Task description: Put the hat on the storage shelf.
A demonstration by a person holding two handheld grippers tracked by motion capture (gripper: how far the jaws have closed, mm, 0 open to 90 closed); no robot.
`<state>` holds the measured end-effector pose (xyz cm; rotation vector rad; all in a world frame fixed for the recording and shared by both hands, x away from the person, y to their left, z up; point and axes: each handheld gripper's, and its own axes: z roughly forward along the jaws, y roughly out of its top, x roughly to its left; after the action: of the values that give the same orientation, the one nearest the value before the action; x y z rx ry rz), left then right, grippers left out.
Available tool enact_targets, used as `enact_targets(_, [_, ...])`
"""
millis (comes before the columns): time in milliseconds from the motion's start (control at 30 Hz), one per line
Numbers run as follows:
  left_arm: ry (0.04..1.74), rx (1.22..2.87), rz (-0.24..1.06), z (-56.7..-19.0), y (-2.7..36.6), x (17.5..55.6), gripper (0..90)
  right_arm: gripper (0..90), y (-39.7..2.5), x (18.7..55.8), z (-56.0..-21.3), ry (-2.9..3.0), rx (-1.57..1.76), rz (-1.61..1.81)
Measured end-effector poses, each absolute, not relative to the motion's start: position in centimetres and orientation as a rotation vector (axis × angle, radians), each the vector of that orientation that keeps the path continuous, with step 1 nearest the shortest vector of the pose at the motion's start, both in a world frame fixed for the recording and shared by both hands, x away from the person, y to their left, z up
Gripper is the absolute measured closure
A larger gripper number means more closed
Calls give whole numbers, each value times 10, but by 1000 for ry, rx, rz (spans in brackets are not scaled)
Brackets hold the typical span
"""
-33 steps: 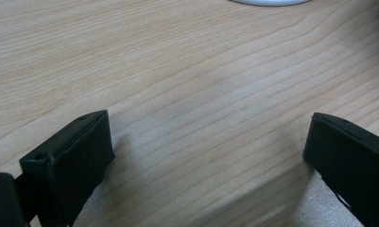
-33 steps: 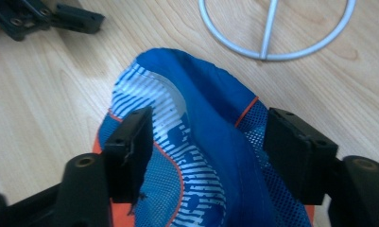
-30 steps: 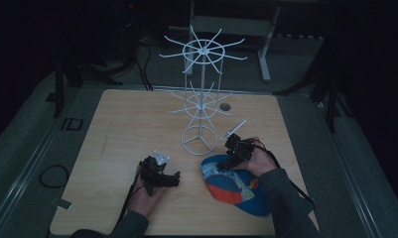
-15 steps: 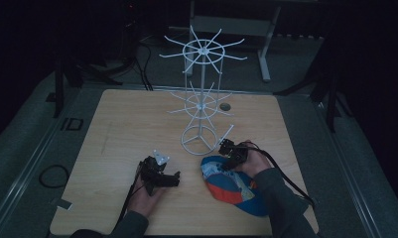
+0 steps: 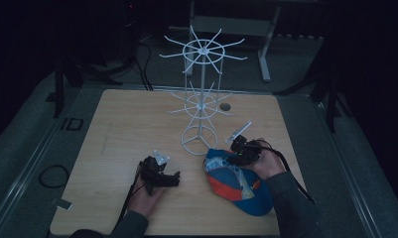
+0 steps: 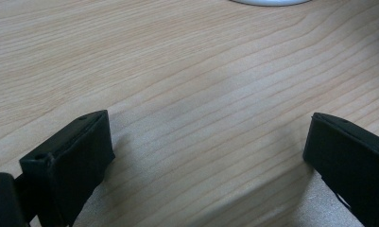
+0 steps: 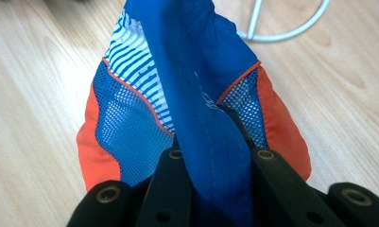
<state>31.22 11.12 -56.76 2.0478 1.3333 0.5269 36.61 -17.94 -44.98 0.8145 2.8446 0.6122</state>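
Blue, orange and mesh fabric of a cap (image 7: 187, 109) is pinched between the jaws of the right tool (image 7: 214, 161), which is clamped on a blue fold. The cap (image 5: 236, 181) lies on the wooden worktop (image 5: 117, 129) near its front edge. The left tool (image 6: 206, 156) rests beside it, jaws wide apart over bare wood. Farther back stands a white wire rack (image 5: 201, 99).

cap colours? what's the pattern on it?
The cap is blue with orange panels, blue mesh and a blue-and-white striped patch, clearest in the right gripper view.
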Motion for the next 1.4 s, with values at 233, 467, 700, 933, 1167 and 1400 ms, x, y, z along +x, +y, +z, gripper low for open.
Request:
enact_targets(233, [1333, 2049, 525, -568, 111, 312, 26, 845, -196, 359, -436, 2812, 840, 739])
enact_targets(467, [1334, 2049, 525, -567, 111, 312, 26, 844, -211, 352, -418, 2757, 849, 882])
enact_targets(700, [1332, 2052, 527, -567, 111, 312, 26, 844, -221, 343, -406, 2697, 846, 974])
enact_targets(933, [1332, 2051, 527, -567, 111, 312, 26, 844, -227, 335, -396, 2652, 834, 1049])
enact_targets(1167, [1332, 2050, 527, -567, 111, 312, 26, 844, -232, 330, -384, 2608, 833, 1124])
enact_targets(1400, [1332, 2051, 527, -567, 111, 312, 26, 845, -236, 326, -374, 2563, 832, 1165])
